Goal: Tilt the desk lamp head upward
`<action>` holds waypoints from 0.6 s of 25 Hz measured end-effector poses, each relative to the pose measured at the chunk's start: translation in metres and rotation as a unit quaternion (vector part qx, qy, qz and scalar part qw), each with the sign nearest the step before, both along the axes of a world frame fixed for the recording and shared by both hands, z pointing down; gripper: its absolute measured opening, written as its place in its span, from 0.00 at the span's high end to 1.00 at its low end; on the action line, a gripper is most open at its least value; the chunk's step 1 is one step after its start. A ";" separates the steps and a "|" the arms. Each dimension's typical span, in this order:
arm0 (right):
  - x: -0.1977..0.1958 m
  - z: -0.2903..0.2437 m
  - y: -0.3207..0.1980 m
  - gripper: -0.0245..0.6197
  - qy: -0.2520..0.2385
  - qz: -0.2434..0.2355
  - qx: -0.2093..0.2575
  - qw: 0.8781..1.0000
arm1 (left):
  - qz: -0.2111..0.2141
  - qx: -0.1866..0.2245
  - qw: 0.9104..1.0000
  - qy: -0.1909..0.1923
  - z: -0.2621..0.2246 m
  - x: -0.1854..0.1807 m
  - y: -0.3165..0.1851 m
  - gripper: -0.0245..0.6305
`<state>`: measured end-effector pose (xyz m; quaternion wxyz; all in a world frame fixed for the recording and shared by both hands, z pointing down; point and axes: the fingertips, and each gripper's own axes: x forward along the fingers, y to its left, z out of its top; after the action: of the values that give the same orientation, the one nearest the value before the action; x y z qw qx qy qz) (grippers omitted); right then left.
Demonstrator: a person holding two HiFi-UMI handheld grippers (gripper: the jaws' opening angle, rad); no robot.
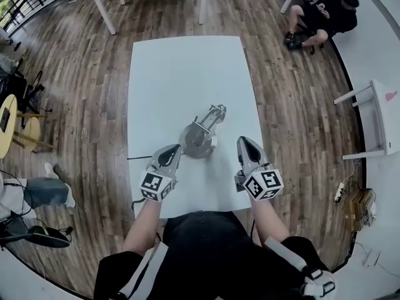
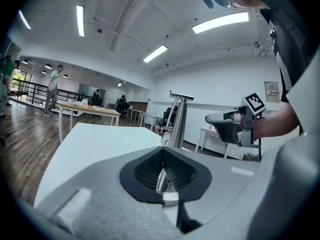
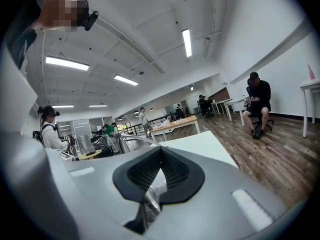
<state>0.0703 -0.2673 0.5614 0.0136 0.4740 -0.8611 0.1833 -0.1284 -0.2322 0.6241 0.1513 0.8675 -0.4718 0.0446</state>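
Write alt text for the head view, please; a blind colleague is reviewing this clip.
Seen from above, a silver desk lamp stands on a white table, with the person's left gripper and right gripper close on either side of its base, fingers closed. Wood floor surrounds the table; another person sits at upper right.

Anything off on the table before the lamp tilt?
Nothing stands out. The desk lamp stands on its base on the white table, nothing spilled or broken. Left gripper and right gripper are shut, empty, short of it.
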 end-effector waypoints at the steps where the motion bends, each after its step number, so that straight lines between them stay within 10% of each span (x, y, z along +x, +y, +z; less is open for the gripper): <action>1: 0.001 0.002 -0.001 0.96 -0.001 0.000 -0.003 1.000 | 0.003 -0.007 1.000 -0.004 0.005 0.003 -0.002 0.96; 15: 0.021 0.012 -0.002 0.96 -0.008 0.003 -0.021 1.000 | 0.050 -0.066 0.993 -0.084 0.069 0.042 -0.025 0.67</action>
<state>0.0913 -0.2698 0.5730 0.0159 0.4743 -0.8560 0.2052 -0.0864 -0.2570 0.6932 0.1659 0.8713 -0.4347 0.1562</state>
